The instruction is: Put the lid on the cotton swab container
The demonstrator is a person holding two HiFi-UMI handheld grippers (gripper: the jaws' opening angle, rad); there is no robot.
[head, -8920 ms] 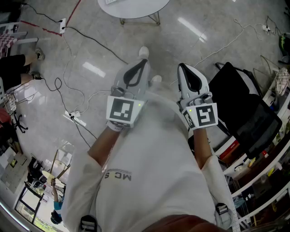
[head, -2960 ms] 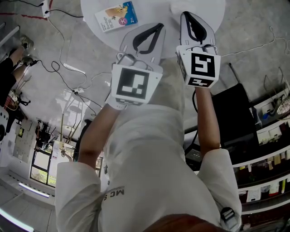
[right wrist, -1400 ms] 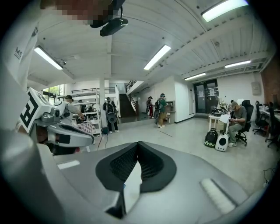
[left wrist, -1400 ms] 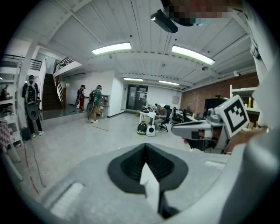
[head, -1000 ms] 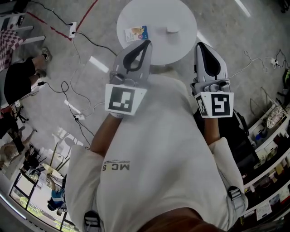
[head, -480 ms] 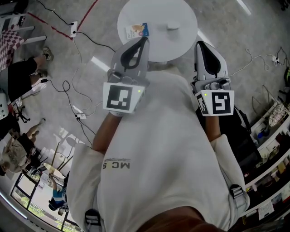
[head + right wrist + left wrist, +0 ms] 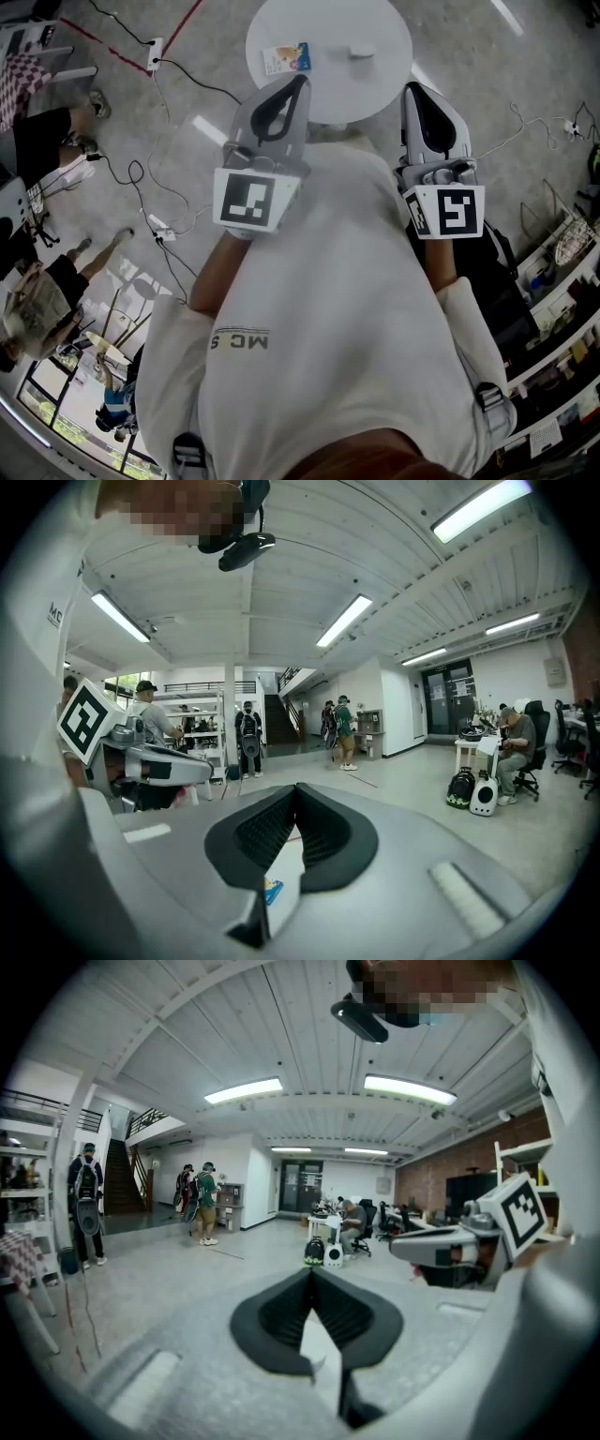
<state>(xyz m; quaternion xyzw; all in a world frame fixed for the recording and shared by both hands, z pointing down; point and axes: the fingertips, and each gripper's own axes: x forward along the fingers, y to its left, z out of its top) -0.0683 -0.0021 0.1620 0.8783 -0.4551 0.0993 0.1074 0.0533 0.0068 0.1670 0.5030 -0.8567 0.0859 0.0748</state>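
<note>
Round white desk [image 7: 328, 23] up ahead: the cotton swab container [image 7: 286, 58] lies just beyond the left gripper [image 7: 301, 81], with the lid [image 7: 361, 51] apart from it, further ahead between both grippers. Left gripper clenched, empty; right gripper [image 7: 412, 90] likewise, both short of the desk.

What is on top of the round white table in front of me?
A flat blue-printed pack and a small white object lie apart on the round white table. The left gripper covers part of its near edge; anything there is hidden.
</note>
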